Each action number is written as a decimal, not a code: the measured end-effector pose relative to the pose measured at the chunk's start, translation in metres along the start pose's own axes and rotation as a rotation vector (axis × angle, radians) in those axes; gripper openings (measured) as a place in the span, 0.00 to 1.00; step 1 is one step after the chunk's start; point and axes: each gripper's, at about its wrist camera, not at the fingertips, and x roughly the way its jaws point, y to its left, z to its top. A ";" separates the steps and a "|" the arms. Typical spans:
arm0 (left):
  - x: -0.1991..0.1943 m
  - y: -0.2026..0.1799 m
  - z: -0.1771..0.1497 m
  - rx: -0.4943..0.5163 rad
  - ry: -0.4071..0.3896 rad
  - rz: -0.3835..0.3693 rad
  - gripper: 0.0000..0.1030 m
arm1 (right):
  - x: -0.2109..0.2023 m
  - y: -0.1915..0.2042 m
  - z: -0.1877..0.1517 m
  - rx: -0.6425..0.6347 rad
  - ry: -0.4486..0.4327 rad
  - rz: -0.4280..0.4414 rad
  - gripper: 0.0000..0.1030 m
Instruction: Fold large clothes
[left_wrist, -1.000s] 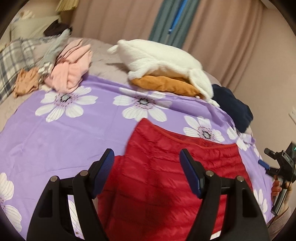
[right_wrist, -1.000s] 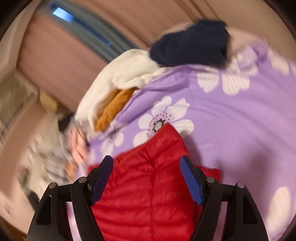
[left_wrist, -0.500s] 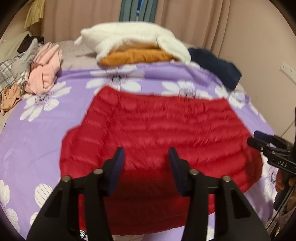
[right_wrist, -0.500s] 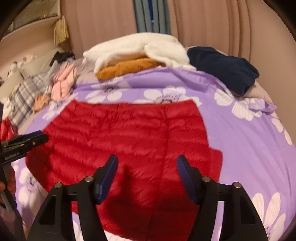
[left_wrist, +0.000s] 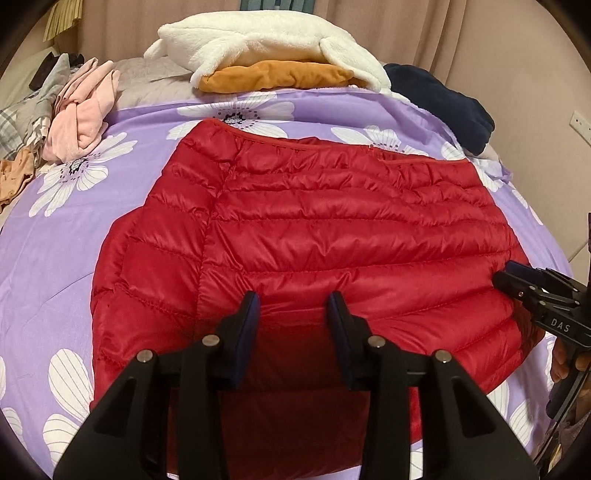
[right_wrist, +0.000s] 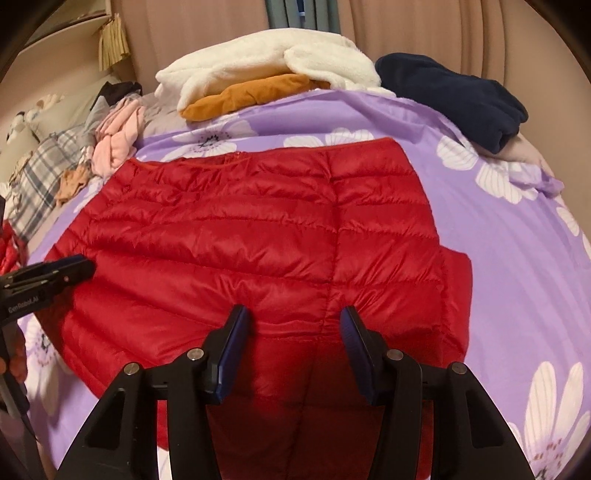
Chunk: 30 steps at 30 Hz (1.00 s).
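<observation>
A purple bedspread (left_wrist: 55, 258) printed with large white flowers covers the bed, and beige curtains (left_wrist: 461, 33) hang behind it. At its far edge a white fleece blanket (left_wrist: 258, 37) lies on top of an orange garment (left_wrist: 280, 74), with a dark navy garment (left_wrist: 443, 99) just beside them to the right. To the left sits a crumpled pink garment (left_wrist: 81, 110), next to a grey plaid cloth (right_wrist: 40, 173) and a small tan piece (left_wrist: 14, 177), while a white wall socket (left_wrist: 580, 123) shows at the right.
</observation>
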 end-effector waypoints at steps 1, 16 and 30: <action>0.001 0.000 0.000 0.000 0.002 0.000 0.38 | 0.000 0.000 -0.001 0.002 0.000 0.001 0.52; 0.004 0.006 -0.003 -0.062 0.052 -0.025 0.38 | 0.001 -0.004 0.000 0.053 0.025 0.027 0.52; -0.012 0.012 -0.018 -0.083 0.070 -0.017 0.37 | -0.027 -0.001 -0.004 0.011 -0.015 -0.018 0.52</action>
